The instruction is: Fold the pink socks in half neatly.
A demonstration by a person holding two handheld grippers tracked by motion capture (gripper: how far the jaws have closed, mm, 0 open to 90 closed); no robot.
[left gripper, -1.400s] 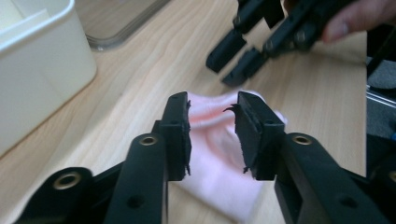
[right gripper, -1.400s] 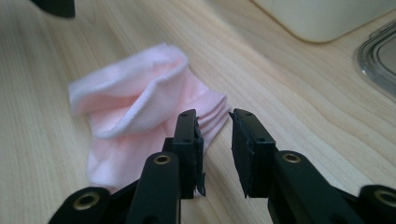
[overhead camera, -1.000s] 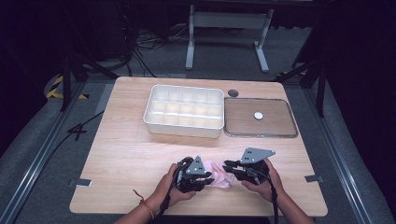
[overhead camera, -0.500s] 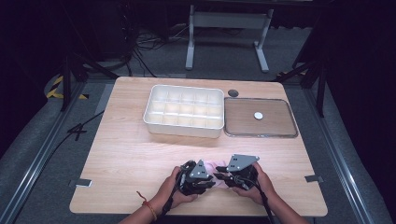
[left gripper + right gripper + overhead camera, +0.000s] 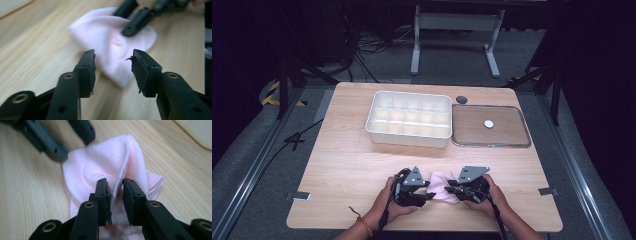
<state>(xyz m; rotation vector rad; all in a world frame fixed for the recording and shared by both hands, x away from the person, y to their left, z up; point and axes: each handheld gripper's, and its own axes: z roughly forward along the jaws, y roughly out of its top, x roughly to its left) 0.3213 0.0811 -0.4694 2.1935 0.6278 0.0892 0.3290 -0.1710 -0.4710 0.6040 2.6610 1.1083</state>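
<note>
High view: the pink cloth [image 5: 440, 185] lies near the front edge of the counter [image 5: 347, 165], between the left tool [image 5: 426, 196] and the right tool [image 5: 451, 188]; its long axis seems to run across the counter, from tool to tool.

Left gripper view: the left tool [image 5: 113, 65] has just been opening; its jaws stand half wide, touching nothing, the cloth's corner pointing between them.

Right gripper view: the right tool [image 5: 114, 192] is narrow, pinching an upright fold. The step seems to be folding; next, the left tool must grip a new edge.

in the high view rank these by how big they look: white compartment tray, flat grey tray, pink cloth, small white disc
1. white compartment tray and flat grey tray: alike in footprint, no firm order
2. pink cloth
3. small white disc
</note>
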